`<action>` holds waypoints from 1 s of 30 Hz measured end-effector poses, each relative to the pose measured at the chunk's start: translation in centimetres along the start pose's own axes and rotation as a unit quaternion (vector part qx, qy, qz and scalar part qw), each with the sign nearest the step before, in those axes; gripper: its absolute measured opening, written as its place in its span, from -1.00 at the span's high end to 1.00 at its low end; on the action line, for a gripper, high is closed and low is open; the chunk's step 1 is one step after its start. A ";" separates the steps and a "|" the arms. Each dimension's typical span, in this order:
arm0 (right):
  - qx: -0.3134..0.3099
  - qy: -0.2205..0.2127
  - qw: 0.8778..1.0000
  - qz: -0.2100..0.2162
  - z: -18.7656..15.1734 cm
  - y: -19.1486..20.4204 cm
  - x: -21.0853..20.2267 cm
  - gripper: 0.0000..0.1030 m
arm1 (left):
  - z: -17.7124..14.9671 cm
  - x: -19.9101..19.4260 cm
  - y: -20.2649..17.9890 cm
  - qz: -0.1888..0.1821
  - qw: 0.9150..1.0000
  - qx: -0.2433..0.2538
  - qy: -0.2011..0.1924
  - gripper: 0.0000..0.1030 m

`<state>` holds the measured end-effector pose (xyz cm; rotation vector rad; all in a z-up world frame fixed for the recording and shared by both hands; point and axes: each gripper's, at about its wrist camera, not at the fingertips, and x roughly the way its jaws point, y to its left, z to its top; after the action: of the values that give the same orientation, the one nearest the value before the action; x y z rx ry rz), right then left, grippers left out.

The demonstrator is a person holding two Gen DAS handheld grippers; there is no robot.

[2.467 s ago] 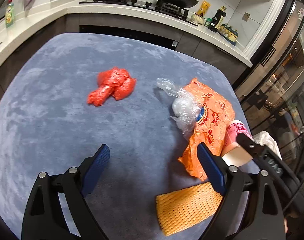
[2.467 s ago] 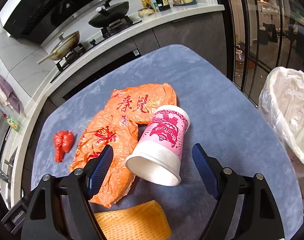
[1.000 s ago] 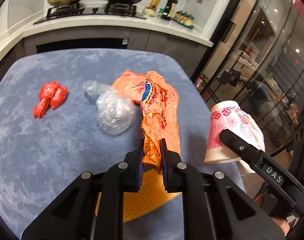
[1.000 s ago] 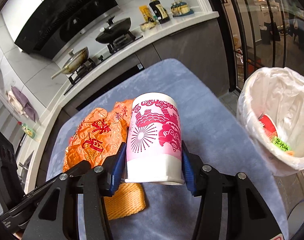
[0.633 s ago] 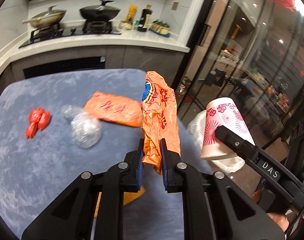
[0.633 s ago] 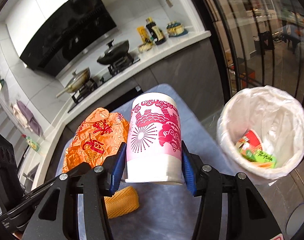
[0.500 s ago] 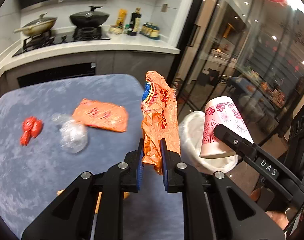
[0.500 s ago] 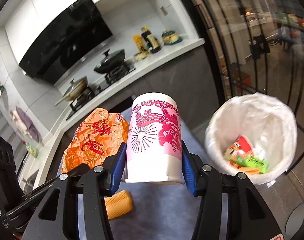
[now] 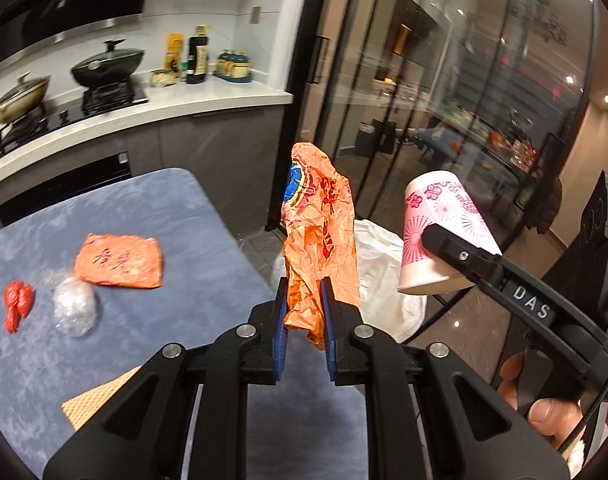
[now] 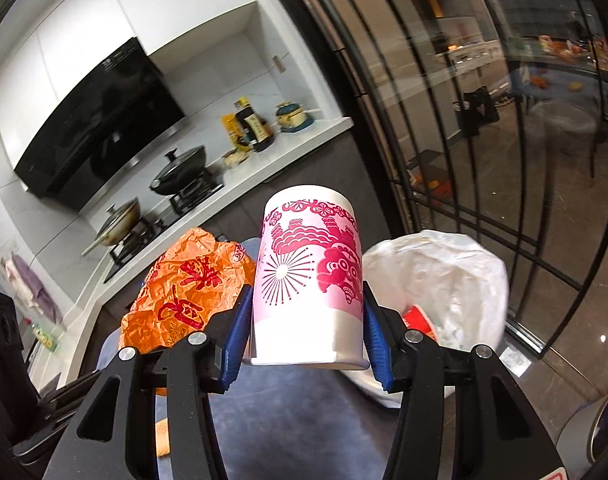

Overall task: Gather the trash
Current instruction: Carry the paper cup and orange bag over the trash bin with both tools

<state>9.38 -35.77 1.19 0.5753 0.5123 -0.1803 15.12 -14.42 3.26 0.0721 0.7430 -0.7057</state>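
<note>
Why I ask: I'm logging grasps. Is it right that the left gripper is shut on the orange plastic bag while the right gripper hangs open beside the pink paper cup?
Not quite. The right gripper is shut on the pink paper cup, with its blue pads against both sides, as the right wrist view shows. The left gripper is indeed shut on the orange plastic bag.

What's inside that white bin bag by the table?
In the white bin bag, a red-and-white piece of trash shows. The pink cup and right gripper cover the rest.
</note>
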 end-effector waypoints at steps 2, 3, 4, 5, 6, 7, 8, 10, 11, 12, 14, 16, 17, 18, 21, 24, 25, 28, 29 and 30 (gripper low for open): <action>0.005 0.000 1.000 -0.005 0.1 -1.0 -0.1 0.04 | 0.2 0.5 -0.7 -0.004 1.000 0.007 0.003 0.72; 0.007 0.001 1.000 -0.008 0.0 -1.4 -0.1 0.04 | 0.3 0.9 -1.2 -0.006 1.000 0.011 0.005 0.72; 0.010 0.001 1.000 -0.010 0.1 -1.8 -0.1 0.04 | 0.4 1.2 -1.6 -0.008 1.000 0.014 0.007 0.72; 0.014 0.002 1.000 -0.013 0.1 -2.4 -0.1 0.04 | 0.4 1.5 -2.0 -0.009 1.000 0.016 0.010 0.72; 0.017 0.002 1.000 -0.015 0.1 -2.7 0.0 0.04 | 0.5 1.9 -2.4 -0.011 1.000 0.017 0.013 0.72; 0.019 0.002 1.000 -0.017 0.2 -3.0 0.0 0.04 | 0.6 2.3 -2.6 -0.011 1.000 0.017 0.015 0.72; 0.022 0.003 1.000 -0.019 0.2 -3.3 0.1 0.04 | 0.6 2.6 -2.8 -0.012 1.000 0.017 0.016 0.72; 0.029 0.003 0.999 -0.021 0.3 -4.0 0.2 0.04 | 0.6 3.3 -3.3 -0.014 1.000 0.018 0.021 0.72; 0.031 0.004 0.999 -0.022 0.3 -4.3 0.3 0.04 | 0.7 3.6 -3.5 -0.014 0.999 0.019 0.023 0.72; 0.032 0.004 0.999 -0.024 0.3 -4.5 0.4 0.04 | 0.7 3.9 -3.7 -0.014 0.999 0.021 0.026 0.72; 0.035 0.006 0.999 -0.026 0.5 -5.1 0.5 0.04 | 0.6 4.3 -4.2 -0.014 0.999 0.024 0.030 0.72; 0.034 0.008 0.999 -0.030 0.7 -5.4 0.6 0.04 | 0.6 4.8 -4.5 -0.015 0.999 0.027 0.034 0.72; 0.034 0.008 0.999 -0.032 0.7 -5.5 0.7 0.04 | 0.6 5.0 -4.9 -0.014 0.999 0.028 0.036 0.72; 0.035 0.010 0.999 -0.034 0.8 -5.8 0.8 0.04 | 0.6 5.2 -5.1 -0.014 0.999 0.030 0.038 0.72; 0.039 0.017 0.998 -0.038 0.7 -6.3 1.2 0.04 | 0.7 6.0 -5.4 -0.014 0.998 0.032 0.044 0.72; 0.040 0.024 0.998 -0.043 0.6 -6.8 1.6 0.04 | 0.8 6.8 -5.7 -0.011 0.998 0.035 0.048 0.72; 0.041 0.025 0.998 -0.046 0.7 -6.9 1.7 0.04 | 0.8 7.0 -5.7 -0.011 0.998 0.035 0.050 0.72; 0.043 0.026 0.997 -0.051 0.8 -7.3 2.0 0.04 | 0.9 7.6 -5.9 -0.010 0.998 0.036 0.055 0.72; 0.045 0.027 0.997 -0.053 0.9 -7.4 2.1 0.04 | 1.0 7.9 -6.0 -0.010 0.998 0.038 0.057 0.72; 0.046 0.027 0.997 -0.054 0.9 -7.5 2.2 0.04 | 1.0 8.1 -6.0 -0.008 0.998 0.039 0.058 0.72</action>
<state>9.33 -42.55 -2.85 0.6440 0.5913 -0.2932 16.21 -23.91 -0.08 0.1793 0.8273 -0.7504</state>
